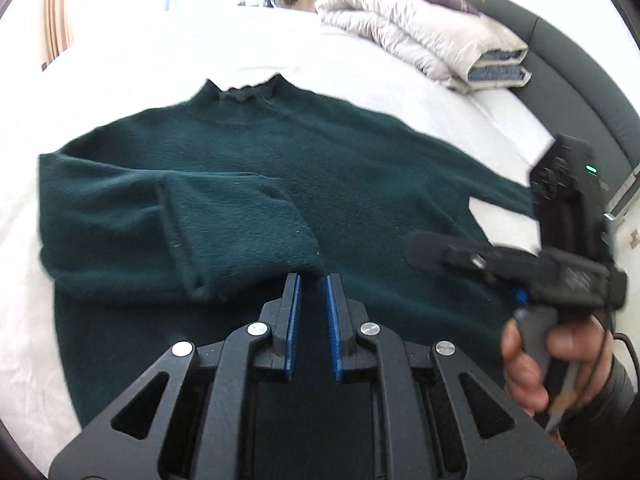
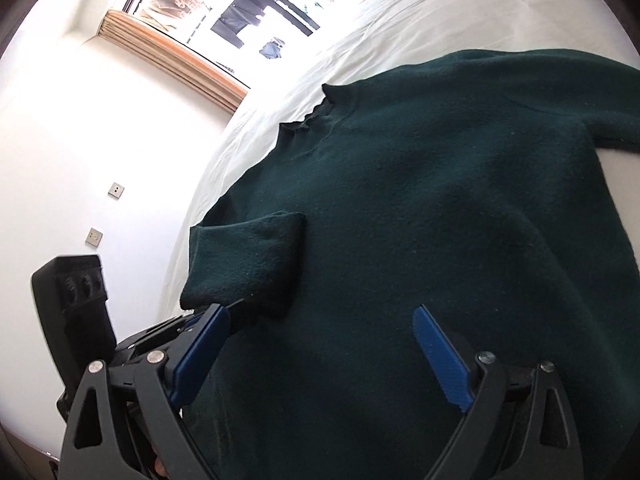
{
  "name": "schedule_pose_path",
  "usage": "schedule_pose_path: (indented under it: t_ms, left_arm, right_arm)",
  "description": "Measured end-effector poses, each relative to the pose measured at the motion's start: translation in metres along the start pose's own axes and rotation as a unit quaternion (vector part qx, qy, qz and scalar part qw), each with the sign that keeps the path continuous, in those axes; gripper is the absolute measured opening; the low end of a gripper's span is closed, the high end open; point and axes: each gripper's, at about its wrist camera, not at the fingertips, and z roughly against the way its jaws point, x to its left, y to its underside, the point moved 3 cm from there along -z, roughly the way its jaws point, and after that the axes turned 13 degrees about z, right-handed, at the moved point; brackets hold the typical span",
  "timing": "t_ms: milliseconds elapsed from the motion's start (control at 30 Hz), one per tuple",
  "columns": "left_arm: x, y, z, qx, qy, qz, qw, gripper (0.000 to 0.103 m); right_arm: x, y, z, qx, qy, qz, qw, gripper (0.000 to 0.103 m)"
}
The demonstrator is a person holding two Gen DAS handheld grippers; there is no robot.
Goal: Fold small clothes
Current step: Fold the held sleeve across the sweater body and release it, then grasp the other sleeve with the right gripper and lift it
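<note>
My left hand-held gripper: jaws nearly closed, nothing between the blue pads, hovering over the sweater's lower body.
My right hand-held gripper: jaws spread wide, empty, above the sweater.
My right hand: wrapped around that gripper's handle.
Sweater: dark green, spread flat on the bed, collar pointing away from me.
Sleeve: one folded across the chest, cuff just ahead of my left gripper.
Bed: white sheet.
Folded duvet: at the bed's far corner.
</note>
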Motion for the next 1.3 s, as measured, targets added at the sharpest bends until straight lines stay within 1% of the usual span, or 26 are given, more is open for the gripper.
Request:
schedule_pose_path:
  t_ms: [67,133,200,233,300,333,367,400,433,467,500,533,600,633,700,800,867,933,1033,1067,1133,1233,1267,1300]
  left_arm:
    - [0.014,0.009,0.025,-0.025,0.013,0.013,0.9995,0.013]
    - [0.034,0.012,0.029,-0.030,0.008,0.038,0.9988,0.013]
    - [0.052,0.015,0.035,-0.032,0.020,0.065,0.9972,0.013]
    - [0.061,0.018,0.040,-0.038,0.012,0.077,0.9962,0.013]
    - [0.082,0.023,0.048,-0.055,-0.003,0.116,0.9918,0.013]
    - [0.094,0.027,0.052,-0.063,-0.001,0.142,0.9879,0.013]
    - [0.106,0.032,0.054,-0.069,0.007,0.166,0.9836,0.013]
    - [0.118,0.035,0.053,-0.074,0.012,0.190,0.9789,0.013]
    - [0.130,0.040,0.053,-0.076,0.010,0.210,0.9747,0.013]
    - [0.139,0.044,0.051,-0.074,0.005,0.223,0.9720,0.013]
    - [0.147,0.048,0.049,-0.074,0.012,0.231,0.9701,0.013]
    - [0.153,0.050,0.048,-0.079,0.027,0.238,0.9677,0.013]
    - [0.159,0.052,0.049,-0.085,0.039,0.246,0.9649,0.013]
    - [0.161,0.052,0.048,-0.087,0.040,0.246,0.9645,0.013]
    - [0.163,0.053,0.048,-0.092,0.038,0.241,0.9655,0.013]
    - [0.166,0.058,0.052,-0.098,0.042,0.239,0.9651,0.013]
    - [0.170,0.058,0.051,-0.099,0.049,0.243,0.9637,0.013]
    - [0.169,0.061,0.053,-0.100,0.052,0.243,0.9633,0.013]
    - [0.170,0.064,0.056,-0.103,0.052,0.240,0.9640,0.013]
    - [0.169,0.064,0.056,-0.104,0.049,0.237,0.9646,0.013]
    - [0.167,0.065,0.059,-0.106,0.044,0.233,0.9658,0.013]
    - [0.165,0.067,0.062,-0.107,0.041,0.228,0.9668,0.013]
    - [0.163,0.066,0.063,-0.107,0.039,0.226,0.9673,0.013]
    - [0.162,0.067,0.063,-0.108,0.038,0.224,0.9678,0.013]
  right_arm:
    - [0.007,-0.006,-0.011,0.008,-0.008,0.012,1.000,0.095]
    - [0.013,-0.015,-0.026,0.018,-0.013,0.021,1.000,0.095]
    - [0.019,-0.020,-0.037,0.029,-0.015,0.025,0.999,0.093]
    - [0.022,-0.023,-0.043,0.034,-0.014,0.028,0.999,0.091]
    - [0.033,-0.025,-0.049,0.041,0.006,0.048,0.998,0.089]
    - [0.041,-0.023,-0.048,0.038,0.026,0.072,0.996,0.088]
    - [0.052,-0.022,-0.046,0.031,0.056,0.108,0.992,0.088]
    - [0.065,-0.021,-0.049,0.024,0.097,0.158,0.982,0.088]
    - [0.079,-0.016,-0.051,0.020,0.140,0.213,0.967,0.088]
    - [0.092,-0.010,-0.052,0.018,0.172,0.261,0.950,0.088]
    - [0.104,-0.004,-0.056,0.016,0.193,0.301,0.934,0.088]
    - [0.115,0.002,-0.059,0.012,0.208,0.332,0.920,0.088]
    - [0.131,0.009,-0.064,0.003,0.222,0.375,0.900,0.088]
    - [0.136,0.009,-0.067,0.001,0.232,0.387,0.892,0.087]
    - [0.145,0.011,-0.072,0.001,0.231,0.408,0.883,0.086]
    - [0.157,0.016,-0.082,0.009,0.248,0.443,0.861,0.084]
    - [0.164,0.023,-0.084,0.014,0.236,0.463,0.854,0.078]
    - [0.170,0.032,-0.080,0.011,0.249,0.482,0.840,0.078]
    - [0.178,0.041,-0.077,-0.004,0.242,0.508,0.827,0.076]
    - [0.177,0.044,-0.077,-0.009,0.258,0.515,0.817,0.077]
    - [0.176,0.046,-0.084,-0.001,0.282,0.527,0.802,0.077]
    - [0.175,0.049,-0.094,0.006,0.305,0.551,0.776,0.071]
    - [0.174,0.049,-0.097,0.007,0.309,0.556,0.772,0.067]
    - [0.174,0.047,-0.101,0.007,0.310,0.555,0.772,0.063]
